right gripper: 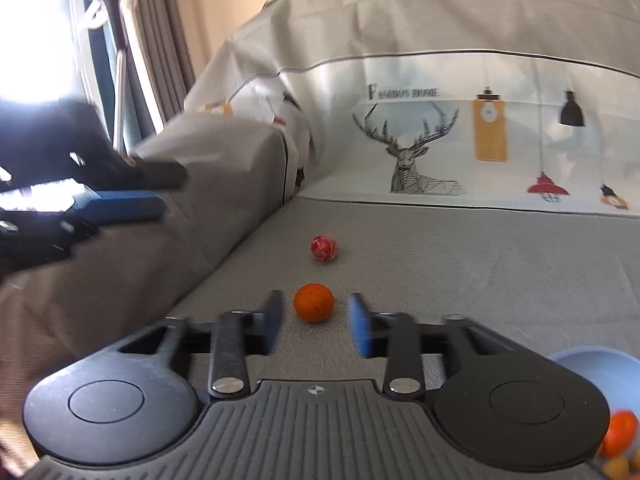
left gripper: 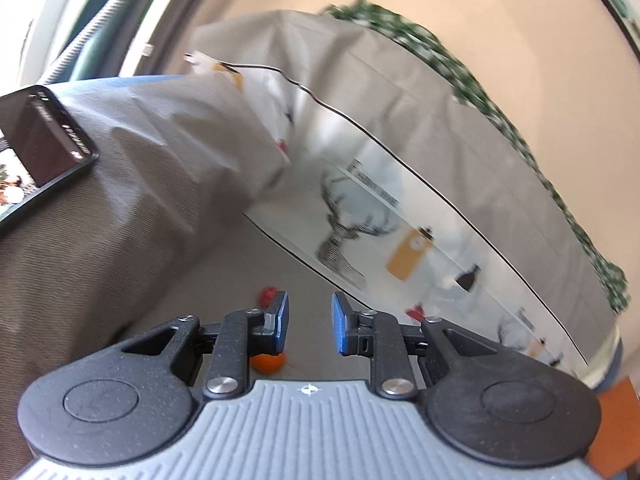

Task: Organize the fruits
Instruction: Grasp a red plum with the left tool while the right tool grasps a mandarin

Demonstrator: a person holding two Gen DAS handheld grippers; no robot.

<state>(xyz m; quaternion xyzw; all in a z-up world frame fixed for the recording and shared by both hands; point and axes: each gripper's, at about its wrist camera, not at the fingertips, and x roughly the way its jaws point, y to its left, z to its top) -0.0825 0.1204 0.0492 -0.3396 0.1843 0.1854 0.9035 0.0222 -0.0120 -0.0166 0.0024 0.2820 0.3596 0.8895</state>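
Observation:
An orange (right gripper: 313, 302) lies on the grey sofa seat (right gripper: 460, 264), just beyond and between the tips of my right gripper (right gripper: 316, 312), which is open and empty. A small red-and-white fruit (right gripper: 323, 247) lies farther back. My left gripper (left gripper: 308, 322) is open and empty, held tilted above the seat; it also shows at the left of the right wrist view (right gripper: 132, 196). In the left wrist view the orange (left gripper: 269, 363) peeks out under the left finger and the red fruit (left gripper: 268, 295) sits beyond it.
A pale blue bowl (right gripper: 592, 364) at the lower right holds an orange fruit (right gripper: 620, 432) and small yellow ones. The sofa armrest (right gripper: 208, 184) rises on the left, with a phone (left gripper: 36, 148) on it. The printed backrest (right gripper: 440, 128) stands behind. A curtain and window are far left.

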